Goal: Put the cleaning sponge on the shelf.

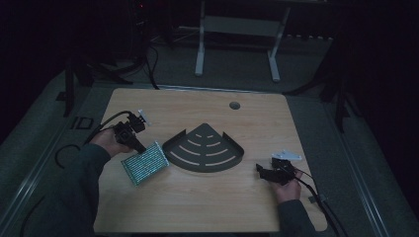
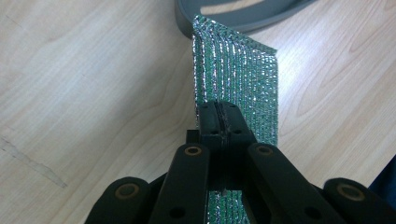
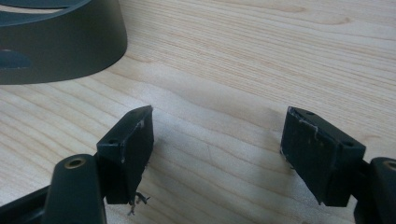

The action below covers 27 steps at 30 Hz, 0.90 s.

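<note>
The left gripper (image 2: 219, 116) is seen with its jaws pressed together on the near edge of a glittering green pad (image 2: 238, 74); in the left gripper view the pad is pinched between the two black jaws and runs away from them, its far end close to the wall of a dark grey tray (image 2: 243, 16), though contact there cannot be judged. In the high view the same gripper (image 1: 140, 146) is held in the left hand (image 1: 109, 142) at the left of the table (image 1: 197, 207), and the pad (image 1: 145, 162) is shown slanting from the jaws toward the middle of the table, just beside the left edge of the tray (image 1: 203, 148). The right gripper (image 3: 217, 154) is held with its jaws spread wide and nothing between them; only bare wood is seen in the gap, and the curved tray wall (image 3: 60, 46) is seen beyond its left jaw. In the high view this gripper (image 1: 262, 170) is held low over the table at the right, in the right hand (image 1: 289, 187), near the tray's right corner and well apart from the pad. The table is of pale wood with rounded corners, and a round hole (image 1: 234, 105) is set near its far edge. The tray is fan-shaped, with curved slots in its floor. Beyond the table a dim room is seen, with grey floor, cables and the white legs of a frame (image 1: 200, 59).
</note>
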Each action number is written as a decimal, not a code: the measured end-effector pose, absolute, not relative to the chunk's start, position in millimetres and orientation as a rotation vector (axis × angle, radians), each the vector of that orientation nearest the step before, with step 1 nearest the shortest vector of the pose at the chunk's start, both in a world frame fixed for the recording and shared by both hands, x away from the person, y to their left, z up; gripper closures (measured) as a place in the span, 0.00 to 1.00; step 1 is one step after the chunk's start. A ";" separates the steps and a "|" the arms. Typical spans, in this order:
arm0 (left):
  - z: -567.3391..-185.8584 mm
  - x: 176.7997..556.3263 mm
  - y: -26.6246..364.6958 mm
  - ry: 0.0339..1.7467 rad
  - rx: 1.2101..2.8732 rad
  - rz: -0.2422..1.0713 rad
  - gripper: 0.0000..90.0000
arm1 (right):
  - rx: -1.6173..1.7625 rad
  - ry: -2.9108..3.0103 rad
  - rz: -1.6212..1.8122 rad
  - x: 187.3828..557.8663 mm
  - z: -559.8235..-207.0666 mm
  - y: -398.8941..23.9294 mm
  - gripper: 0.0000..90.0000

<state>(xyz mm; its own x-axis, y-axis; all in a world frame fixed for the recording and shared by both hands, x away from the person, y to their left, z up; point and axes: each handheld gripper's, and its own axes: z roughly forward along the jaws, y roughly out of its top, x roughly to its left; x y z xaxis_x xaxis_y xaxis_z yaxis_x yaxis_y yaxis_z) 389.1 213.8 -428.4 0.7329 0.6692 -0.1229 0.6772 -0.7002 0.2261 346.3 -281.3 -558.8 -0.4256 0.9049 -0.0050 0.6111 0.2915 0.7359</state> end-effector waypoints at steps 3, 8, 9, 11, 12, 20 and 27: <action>-424.3 390.6 212.2 1.058 2.682 -0.042 1.00 | 1.357 2.143 0.936 346.3 -558.8 -281.3 0.28; -416.2 393.1 210.8 1.049 2.669 -0.030 1.00 | 1.356 2.143 0.936 346.3 -558.8 -281.3 0.28; -414.1 394.0 210.3 1.047 2.668 -0.025 1.00 | 1.357 2.143 0.936 346.3 -558.8 -281.3 0.28; -412.7 394.6 210.0 1.048 2.670 -0.022 1.00 | 1.357 2.142 0.936 346.3 -558.8 -281.3 0.28; -410.9 395.2 209.5 1.047 2.669 -0.015 1.00 | 1.357 2.142 0.936 346.3 -558.8 -281.3 0.28; -400.6 399.8 203.3 1.047 2.664 0.015 1.00 | 1.357 2.143 0.936 346.3 -558.8 -281.3 0.28; -394.8 405.2 195.1 1.042 2.669 0.033 1.00 | 1.356 2.143 0.936 346.4 -558.8 -281.4 0.28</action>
<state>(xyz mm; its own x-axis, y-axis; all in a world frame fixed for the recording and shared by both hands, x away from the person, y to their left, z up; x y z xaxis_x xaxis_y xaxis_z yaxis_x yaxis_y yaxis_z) 405.2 195.1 -394.8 0.7402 0.6678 -0.0782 0.6615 -0.7025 0.2625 346.4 -281.4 -558.8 -0.4258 0.9048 -0.0053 0.6109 0.2918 0.7360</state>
